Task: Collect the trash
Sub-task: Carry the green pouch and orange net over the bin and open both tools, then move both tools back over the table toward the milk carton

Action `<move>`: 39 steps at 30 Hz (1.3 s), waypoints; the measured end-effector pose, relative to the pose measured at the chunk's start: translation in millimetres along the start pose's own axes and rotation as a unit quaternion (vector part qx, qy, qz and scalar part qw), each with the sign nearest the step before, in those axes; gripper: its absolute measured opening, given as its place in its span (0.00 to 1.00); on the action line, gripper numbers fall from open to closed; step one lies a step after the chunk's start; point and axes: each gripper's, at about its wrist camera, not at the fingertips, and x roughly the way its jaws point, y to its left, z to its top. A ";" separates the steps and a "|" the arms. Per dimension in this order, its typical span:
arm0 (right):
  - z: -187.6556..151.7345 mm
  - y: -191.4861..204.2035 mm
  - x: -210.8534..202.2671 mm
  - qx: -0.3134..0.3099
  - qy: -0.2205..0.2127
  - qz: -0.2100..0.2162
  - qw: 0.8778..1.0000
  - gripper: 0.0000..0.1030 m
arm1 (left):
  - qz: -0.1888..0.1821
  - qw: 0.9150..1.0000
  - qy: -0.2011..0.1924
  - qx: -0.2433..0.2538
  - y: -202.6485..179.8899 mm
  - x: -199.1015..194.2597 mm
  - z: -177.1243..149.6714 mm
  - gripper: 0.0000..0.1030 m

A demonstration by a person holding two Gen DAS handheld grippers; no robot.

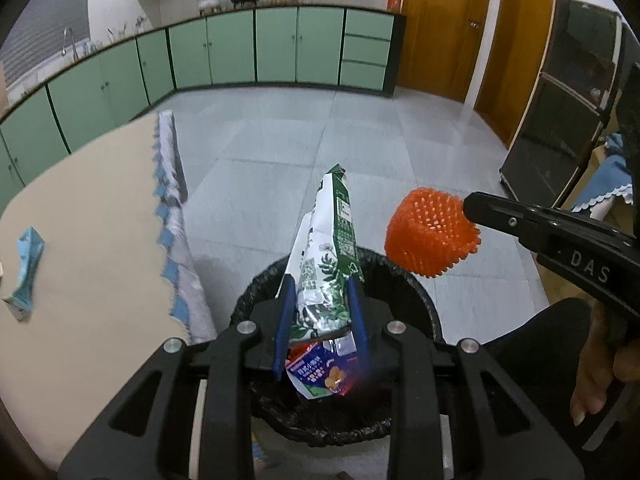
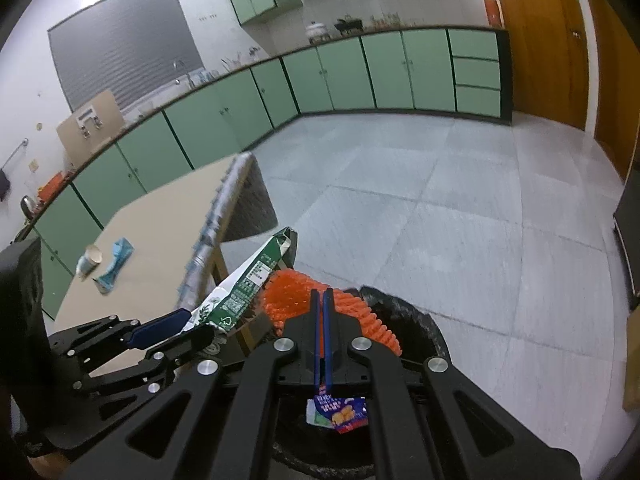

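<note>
Left gripper [image 1: 322,316] clamps a crumpled green-and-white carton [image 1: 328,248] between its blue pads, directly above the bin [image 1: 420,304] lined with a black bag. Right gripper [image 2: 322,320] is pinched fully closed on the edge of an orange spiky mesh cup [image 1: 430,236], also at the bin's rim. One colourful snack wrapper [image 2: 338,414] already lies inside. Both held items look ready to drop. Left on the table [image 1: 100,200]: a blue wrapper [image 1: 26,276] and a paper cup [image 2: 89,262].

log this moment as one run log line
left gripper: shut on milk carton | right gripper: shut on orange foam net | both over trash bin | table: blue wrapper, paper cup
</note>
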 end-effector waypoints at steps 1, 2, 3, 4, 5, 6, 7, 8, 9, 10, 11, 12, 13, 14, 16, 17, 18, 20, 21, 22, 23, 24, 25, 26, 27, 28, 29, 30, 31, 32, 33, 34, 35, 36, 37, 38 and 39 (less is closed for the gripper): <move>-1.3 -1.1 4.0 0.001 0.006 -0.001 1.000 0.01 | 0.000 1.000 0.005 -0.001 -0.7 5.7 -1.6 0.25; -3.5 -3.6 9.8 0.004 0.013 -0.002 1.000 0.01 | 0.000 1.000 0.010 -0.001 -0.3 9.8 -2.5 0.25; -5.2 -5.2 13.5 0.006 0.018 -0.002 1.000 0.01 | -0.003 1.000 0.018 -0.001 -0.1 15.8 -4.2 0.25; -7.4 -7.3 19.1 0.010 0.026 -0.003 1.000 0.03 | -0.005 1.000 0.024 0.000 -0.9 20.6 -4.7 0.26; -9.9 -10.1 23.6 0.016 0.032 -0.005 0.999 0.05 | -0.005 1.000 0.027 0.000 -1.2 24.5 -4.6 0.27; -11.1 -12.8 26.4 0.021 0.037 -0.003 0.999 0.06 | -0.004 1.000 0.030 0.001 -2.1 29.1 -5.0 0.28; -12.8 -16.5 28.9 0.024 0.040 -0.001 0.999 0.07 | -0.004 0.999 0.032 0.002 -1.8 31.1 -4.7 0.37; -14.3 -17.7 30.0 0.026 0.042 -0.002 0.999 0.08 | -0.003 0.999 0.033 0.004 -1.7 33.6 -5.7 0.42; -14.9 -17.9 29.1 0.024 0.041 -0.004 0.999 0.10 | -0.002 0.999 0.033 0.005 -1.4 35.0 -6.7 0.42; -15.4 -18.7 27.8 0.024 0.041 -0.005 0.999 0.11 | -0.002 0.999 0.034 0.006 -5.4 39.1 -7.5 0.42; -15.7 -19.4 26.4 0.024 0.040 -0.005 0.999 0.11 | 0.000 0.999 0.035 0.004 -5.0 41.0 -8.2 0.42; -14.9 -19.2 26.3 0.024 0.039 -0.006 0.999 0.14 | 0.000 0.999 0.036 0.002 -3.5 41.8 -8.8 0.42; -14.9 -19.3 25.2 0.023 0.039 -0.007 0.999 0.15 | 0.000 0.999 0.036 0.000 -2.5 40.6 -7.5 0.42; -14.5 -19.3 23.3 0.023 0.037 -0.008 0.999 0.15 | 0.001 0.999 0.035 -0.002 -1.0 38.4 -8.0 0.43; -12.5 -15.9 20.5 0.022 0.036 -0.007 0.999 0.15 | 0.005 1.000 0.027 -0.005 2.2 30.1 -7.3 0.44; -11.1 -13.7 16.6 0.019 0.032 -0.007 0.999 0.15 | 0.009 1.000 0.019 -0.009 6.0 22.1 -5.7 0.48; -10.3 -12.4 14.4 0.018 0.029 -0.007 0.999 0.15 | 0.015 1.000 0.011 -0.015 10.2 14.1 -4.3 0.50; -6.5 -5.5 6.6 0.012 0.019 -0.004 1.000 0.16 | 0.025 0.999 -0.004 -0.032 20.2 -4.0 -1.0 0.56; -4.7 -2.1 3.7 0.011 0.015 -0.002 1.000 0.18 | 0.033 0.998 -0.014 -0.042 26.4 -14.9 1.0 0.57; -3.0 1.2 0.7 0.009 0.012 0.000 1.000 0.21 | 0.041 0.998 -0.021 -0.048 30.9 -23.4 2.6 0.59; -1.7 4.5 -1.5 0.007 0.009 0.002 1.000 0.22 | 0.054 0.996 -0.033 -0.056 38.2 -36.4 4.6 0.63; 0.7 11.2 -5.5 0.001 0.004 0.006 1.000 0.24 | 0.067 0.995 -0.044 -0.064 45.3 -48.6 6.1 0.66; 2.7 16.8 -7.8 -0.004 0.001 0.009 1.000 0.25 | 0.078 0.993 -0.054 -0.072 52.6 -59.8 7.7 0.70; 5.3 23.8 -10.3 -0.010 -0.001 0.013 1.000 0.26 | 0.088 0.991 -0.062 -0.079 58.6 -70.5 8.4 0.73; 6.1 29.4 -12.9 -0.014 -0.005 0.015 1.000 0.29 | 0.095 0.989 -0.068 -0.085 63.3 -79.3 8.8 0.74; 7.9 36.5 -15.7 -0.019 -0.009 0.018 1.000 0.31 | 0.109 0.986 -0.078 -0.095 71.4 -92.9 8.4 0.77; 9.9 44.4 -17.6 -0.025 -0.012 0.022 0.999 0.31 | 0.123 0.984 -0.083 -0.103 78.3 -103.1 8.0 0.80; 12.0 50.7 -18.7 -0.030 -0.013 0.026 0.999 0.32 | 0.132 0.982 -0.086 -0.108 82.8 -110.6 7.7 0.80; 14.1 58.0 -19.6 -0.035 -0.015 0.030 0.999 0.35 | 0.141 0.979 -0.090 -0.115 90.2 -121.2 6.5 0.81; 15.7 64.1 -19.9 -0.039 -0.016 0.033 0.999 0.36 | 0.149 0.977 -0.095 -0.120 96.7 -131.1 5.1 0.82; 17.4 74.4 -20.1 -0.046 -0.018 0.038 0.998 0.40 | 0.156 0.975 -0.099 -0.123 100.6 -138.1 3.7 0.82; 18.3 83.7 -20.0 -0.052 -0.020 0.043 0.998 0.43 | 0.169 0.972 -0.104 -0.126 106.4 -148.2 1.5 0.84; 19.4 93.7 -19.4 -0.058 -0.020 0.049 0.997 0.44 | 0.180 0.969 -0.108 -0.128 111.6 -157.7 -0.9 0.84; 19.9 103.2 -18.5 -0.065 -0.021 0.054 0.996 0.47 | 0.190 0.967 -0.113 -0.130 116.5 -166.9 -3.6 0.85; 20.1 110.4 -17.9 -0.070 -0.021 0.057 0.996 0.50 | 0.197 0.964 -0.117 -0.133 120.4 -173.5 -5.3 0.86; 20.5 122.8 -16.4 -0.078 -0.021 0.063 0.995 0.51 | 0.208 0.961 -0.122 -0.138 126.0 -181.8 -7.5 0.87; 20.6 132.4 -15.2 -0.084 -0.021 0.068 0.994 0.54 | 0.216 0.958 -0.124 -0.142 131.5 -187.7 -10.6 0.87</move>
